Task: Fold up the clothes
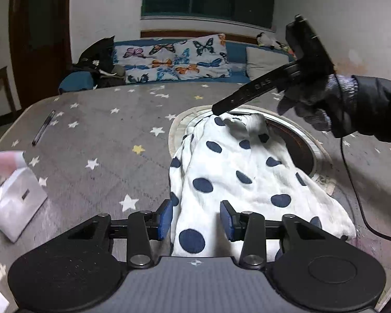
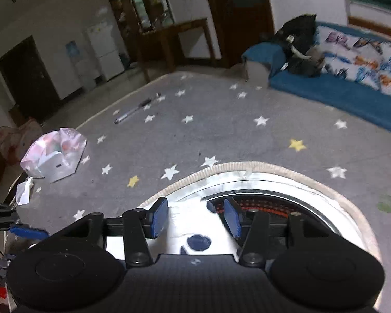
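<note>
The white cotton garment with navy dots (image 1: 237, 172) lies mid-tabletop; the left gripper (image 1: 196, 219) and right gripper (image 2: 195, 217) both gape over it.

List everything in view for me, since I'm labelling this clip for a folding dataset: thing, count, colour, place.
garment: one, white with navy dots, lying over the round recess
round recess: one, silver rim, dark inside, set in the table
table cover: one, grey with stars
pen: one, dark and clear, far left of table
box in plastic bag: one, white and pink, left table edge
sofa: one, blue, behind table
butterfly pillows: two, white, on sofa
left gripper: black, blue pads, open around garment's near end
right gripper: same, open above garment's far end
gloved hand: grey, holding right gripper
</note>
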`<act>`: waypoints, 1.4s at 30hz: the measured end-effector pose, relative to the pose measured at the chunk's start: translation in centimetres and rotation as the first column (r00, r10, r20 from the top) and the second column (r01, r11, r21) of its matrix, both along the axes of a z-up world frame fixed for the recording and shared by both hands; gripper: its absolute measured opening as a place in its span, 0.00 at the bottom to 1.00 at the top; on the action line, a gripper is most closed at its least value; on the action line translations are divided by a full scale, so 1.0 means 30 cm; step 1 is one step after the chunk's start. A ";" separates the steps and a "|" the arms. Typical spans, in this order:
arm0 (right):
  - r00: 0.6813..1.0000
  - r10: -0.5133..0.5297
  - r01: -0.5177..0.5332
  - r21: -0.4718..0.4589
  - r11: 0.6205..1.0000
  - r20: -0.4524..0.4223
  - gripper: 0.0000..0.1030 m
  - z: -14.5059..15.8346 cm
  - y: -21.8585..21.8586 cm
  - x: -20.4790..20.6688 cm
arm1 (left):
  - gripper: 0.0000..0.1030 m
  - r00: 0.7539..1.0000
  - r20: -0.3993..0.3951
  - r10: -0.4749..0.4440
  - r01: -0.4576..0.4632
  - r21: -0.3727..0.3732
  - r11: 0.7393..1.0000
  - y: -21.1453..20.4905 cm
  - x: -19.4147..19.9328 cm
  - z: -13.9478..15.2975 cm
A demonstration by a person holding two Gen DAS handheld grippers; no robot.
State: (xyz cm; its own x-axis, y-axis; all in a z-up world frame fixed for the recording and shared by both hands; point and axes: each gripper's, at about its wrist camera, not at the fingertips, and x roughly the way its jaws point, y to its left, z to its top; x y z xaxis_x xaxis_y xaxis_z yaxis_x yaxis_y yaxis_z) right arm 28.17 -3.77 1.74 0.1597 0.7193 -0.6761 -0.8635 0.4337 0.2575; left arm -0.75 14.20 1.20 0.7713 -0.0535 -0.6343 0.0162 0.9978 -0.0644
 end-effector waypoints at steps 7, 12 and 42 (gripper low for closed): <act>0.985 0.076 -0.075 0.010 0.997 -0.154 0.48 -0.083 0.029 0.072 | 0.24 1.000 -0.006 0.005 -0.005 0.003 1.000 -0.014 -0.013 -0.017; 0.965 0.105 -0.098 0.038 0.994 -0.242 0.48 -0.103 0.058 0.106 | 0.21 1.000 0.008 0.011 -0.011 0.001 1.000 -0.017 -0.024 -0.011; 1.000 0.005 -0.008 0.093 0.996 0.026 0.42 0.111 0.001 -0.113 | 0.06 0.995 0.021 0.093 -0.092 -0.078 0.993 0.036 -0.189 0.053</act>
